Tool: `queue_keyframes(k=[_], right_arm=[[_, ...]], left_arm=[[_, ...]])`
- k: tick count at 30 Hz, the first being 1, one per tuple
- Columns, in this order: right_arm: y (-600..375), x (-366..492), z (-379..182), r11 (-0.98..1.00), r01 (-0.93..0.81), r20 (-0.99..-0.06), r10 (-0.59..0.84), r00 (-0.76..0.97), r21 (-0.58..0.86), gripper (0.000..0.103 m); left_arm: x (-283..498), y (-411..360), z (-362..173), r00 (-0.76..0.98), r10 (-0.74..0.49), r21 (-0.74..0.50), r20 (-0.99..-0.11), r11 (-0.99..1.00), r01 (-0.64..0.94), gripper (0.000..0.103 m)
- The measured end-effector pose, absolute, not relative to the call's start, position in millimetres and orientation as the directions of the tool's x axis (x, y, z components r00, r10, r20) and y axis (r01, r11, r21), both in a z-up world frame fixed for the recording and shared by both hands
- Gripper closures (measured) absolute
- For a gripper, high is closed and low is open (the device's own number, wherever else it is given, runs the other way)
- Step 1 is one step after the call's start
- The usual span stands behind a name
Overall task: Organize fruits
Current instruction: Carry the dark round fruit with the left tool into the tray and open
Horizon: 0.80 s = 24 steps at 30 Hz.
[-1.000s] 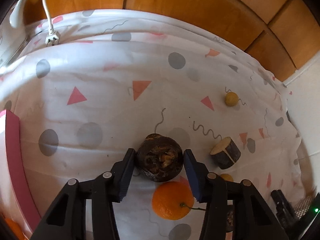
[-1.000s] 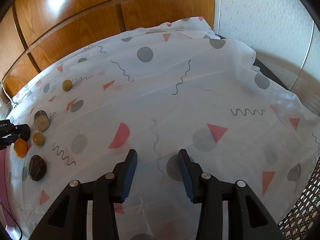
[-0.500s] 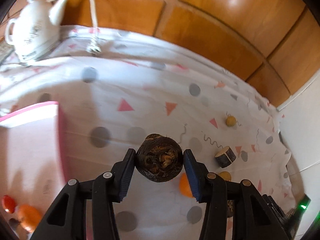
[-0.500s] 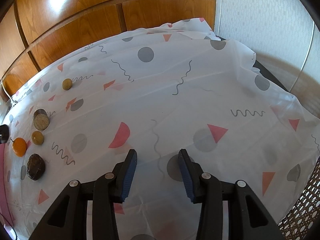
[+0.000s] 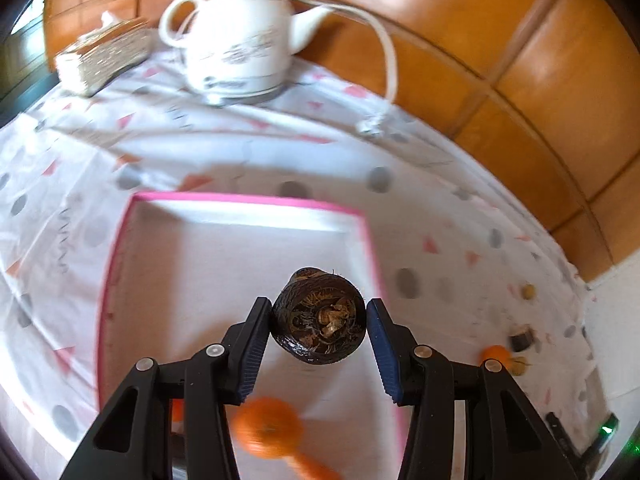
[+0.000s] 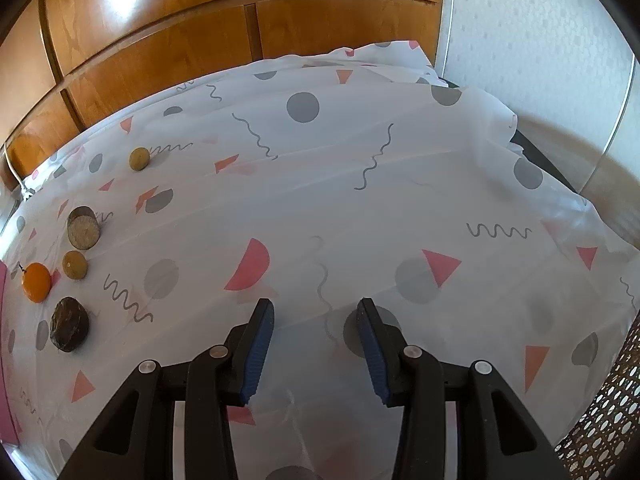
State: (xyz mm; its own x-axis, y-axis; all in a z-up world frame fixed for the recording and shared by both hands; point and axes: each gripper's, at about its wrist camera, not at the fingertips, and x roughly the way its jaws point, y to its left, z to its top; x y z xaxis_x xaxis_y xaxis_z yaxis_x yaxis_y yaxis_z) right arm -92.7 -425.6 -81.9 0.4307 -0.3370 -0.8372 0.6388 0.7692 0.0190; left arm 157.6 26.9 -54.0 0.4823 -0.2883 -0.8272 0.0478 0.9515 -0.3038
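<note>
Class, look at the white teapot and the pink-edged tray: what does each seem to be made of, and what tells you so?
The teapot looks like glazed ceramic: white, glossy, with a printed grey pattern; its cord suggests an electric kettle. The tray seems plastic or coated board, smooth and matt white inside with a pink rim; blur leaves this open.

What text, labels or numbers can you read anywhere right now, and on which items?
None can be read.
White kettle: dark markings on its side and base, too blurred to read.
Box beside the kettle: no legible text.
Cloth: only dots, triangles and squiggles, no writing.
Fruit in the left gripper: no label.
</note>
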Motion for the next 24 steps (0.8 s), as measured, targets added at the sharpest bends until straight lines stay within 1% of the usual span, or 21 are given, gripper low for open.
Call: queue_keyframes(k=[8,17,24], right_arm=[[-424.0,-91.8,-83.3,0.770,0.638,-0.837,-0.345,0.425,0.007,0.059],[-423.2,-91.7,-83.3,0.770,0.638,-0.839,-0.346,0.421,0.002,0.059],[-423.6,-91.1,-83.9,0.772,0.635,-0.841,-0.346,0.417,-0.003,0.059]], left_arm=[[152.4,39.3,-77.9,0.440,-0.276,-0.298,-0.855,0.954,0.019,0.054],[149.4,40.6,-79.4,0.451,-0.258,-0.278,-0.854,0.960,0.023,0.055],[136.2,41.0,-64.4,0.508,-0.237,-0.261,-0.828,0.965,0.025,0.049]])
